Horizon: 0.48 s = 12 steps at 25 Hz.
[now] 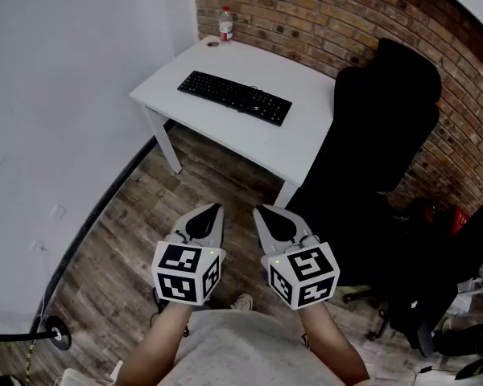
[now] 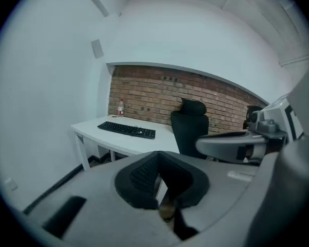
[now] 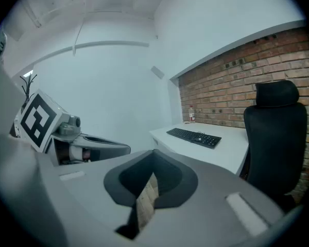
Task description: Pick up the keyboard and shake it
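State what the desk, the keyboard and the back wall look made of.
White rectangular desk: smooth matt top, probably laminated board. Flat black keyboard: likely plastic, from its uniform dull keys. Back wall: bare red-brown brick, mortar lines visible.

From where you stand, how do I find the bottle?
Look at the brick wall, then the white table by it. On the table's far corner stands a small clear bottle with red on it. It's the only upright thing there; the keyboard lies flat.

No legible text, neither on the label of the bottle (image 1: 225,24) nor on the keyboard (image 1: 234,97).
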Each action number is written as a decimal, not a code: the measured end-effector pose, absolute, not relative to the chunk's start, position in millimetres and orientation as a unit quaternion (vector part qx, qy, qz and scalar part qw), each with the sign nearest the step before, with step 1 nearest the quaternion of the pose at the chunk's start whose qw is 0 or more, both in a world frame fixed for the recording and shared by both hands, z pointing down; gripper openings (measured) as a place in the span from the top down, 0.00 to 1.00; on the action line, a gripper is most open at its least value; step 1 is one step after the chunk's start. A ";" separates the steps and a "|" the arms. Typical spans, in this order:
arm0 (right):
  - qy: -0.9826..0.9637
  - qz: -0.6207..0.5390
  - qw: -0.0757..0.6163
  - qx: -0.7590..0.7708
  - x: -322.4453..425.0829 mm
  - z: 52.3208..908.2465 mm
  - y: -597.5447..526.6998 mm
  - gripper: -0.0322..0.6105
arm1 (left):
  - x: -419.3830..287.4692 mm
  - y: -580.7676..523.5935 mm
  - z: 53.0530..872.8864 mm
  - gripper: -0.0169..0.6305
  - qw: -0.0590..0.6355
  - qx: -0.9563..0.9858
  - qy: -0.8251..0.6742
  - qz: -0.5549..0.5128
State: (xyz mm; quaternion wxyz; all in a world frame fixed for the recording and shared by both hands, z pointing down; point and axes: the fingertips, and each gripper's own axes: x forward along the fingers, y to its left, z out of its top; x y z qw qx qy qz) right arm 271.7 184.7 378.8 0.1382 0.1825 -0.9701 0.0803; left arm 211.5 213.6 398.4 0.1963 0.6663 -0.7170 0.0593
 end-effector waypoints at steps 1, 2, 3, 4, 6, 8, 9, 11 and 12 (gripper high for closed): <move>-0.970 0.082 0.139 0.181 271.2 380.0 185.2 0.93 | 211.4 213.5 398.8 0.99 0.198 0.666 -0.717 0.058; -0.970 0.085 0.140 0.180 270.9 381.1 185.6 0.93 | 211.4 213.3 399.1 0.99 0.199 0.665 -0.718 0.057; -0.970 0.087 0.140 0.180 270.7 381.8 185.6 0.93 | 211.3 213.2 399.4 0.99 0.199 0.665 -0.718 0.057; -0.970 0.090 0.138 0.181 270.7 382.3 185.2 0.93 | 211.2 212.9 399.7 0.99 0.200 0.664 -0.718 0.057; -0.969 0.092 0.137 0.182 270.6 383.6 184.0 0.93 | 211.2 211.9 399.8 0.99 0.199 0.665 -0.718 0.057; -0.969 0.092 0.138 0.181 268.8 385.5 183.4 0.93 | 210.3 210.9 399.4 0.99 0.199 0.666 -0.717 0.057; -0.969 0.093 0.139 0.179 266.7 386.1 183.2 0.93 | 208.8 210.8 399.2 0.99 0.198 0.666 -0.717 0.057; -0.970 0.095 0.139 0.176 261.0 386.4 183.2 0.93 | 203.8 210.7 399.3 0.99 0.199 0.665 -0.718 0.058; -0.970 0.095 0.140 0.174 257.8 386.6 183.2 0.93 | 200.7 210.5 399.9 0.99 0.200 0.664 -0.718 0.058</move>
